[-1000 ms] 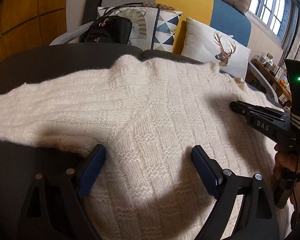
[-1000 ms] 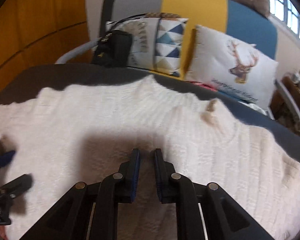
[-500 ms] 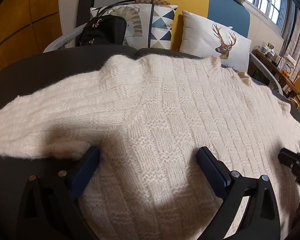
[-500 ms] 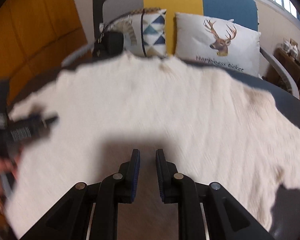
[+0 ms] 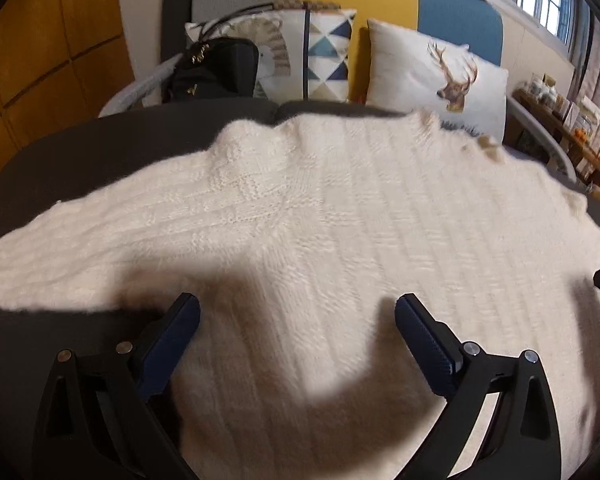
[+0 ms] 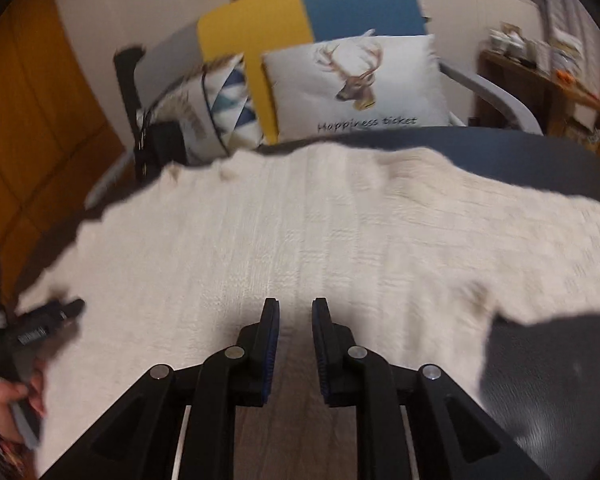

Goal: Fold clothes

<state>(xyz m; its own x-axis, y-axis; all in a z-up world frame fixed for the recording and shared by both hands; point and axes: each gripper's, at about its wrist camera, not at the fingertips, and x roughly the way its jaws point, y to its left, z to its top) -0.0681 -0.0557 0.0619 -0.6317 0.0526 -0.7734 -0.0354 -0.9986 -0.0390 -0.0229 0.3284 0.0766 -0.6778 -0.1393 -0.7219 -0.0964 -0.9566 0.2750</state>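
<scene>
A cream knitted sweater (image 5: 340, 208) lies spread flat on a dark table (image 5: 80, 152), one sleeve reaching out to the left. My left gripper (image 5: 296, 312) hovers over the sweater's near left part, by the armpit, jaws open wide with nothing between them. In the right wrist view the sweater (image 6: 300, 232) fills the middle. My right gripper (image 6: 295, 308) hangs over its near edge, pads only a narrow gap apart and holding nothing. The left gripper (image 6: 48, 320) shows blurred at the far left, in a hand (image 6: 4, 396).
Beyond the table stands a seat with a grey, yellow and blue back (image 5: 356, 4), holding a deer pillow (image 5: 436, 76), a triangle-patterned pillow (image 5: 324, 56) and a black bag (image 5: 216, 68). Wooden panels (image 5: 40, 60) are on the left, a cluttered shelf (image 5: 560, 108) on the right.
My right gripper has swung to the right across the sweater and rolled; in the left wrist view it has slid off to the right edge. The left jaws widened a little.
</scene>
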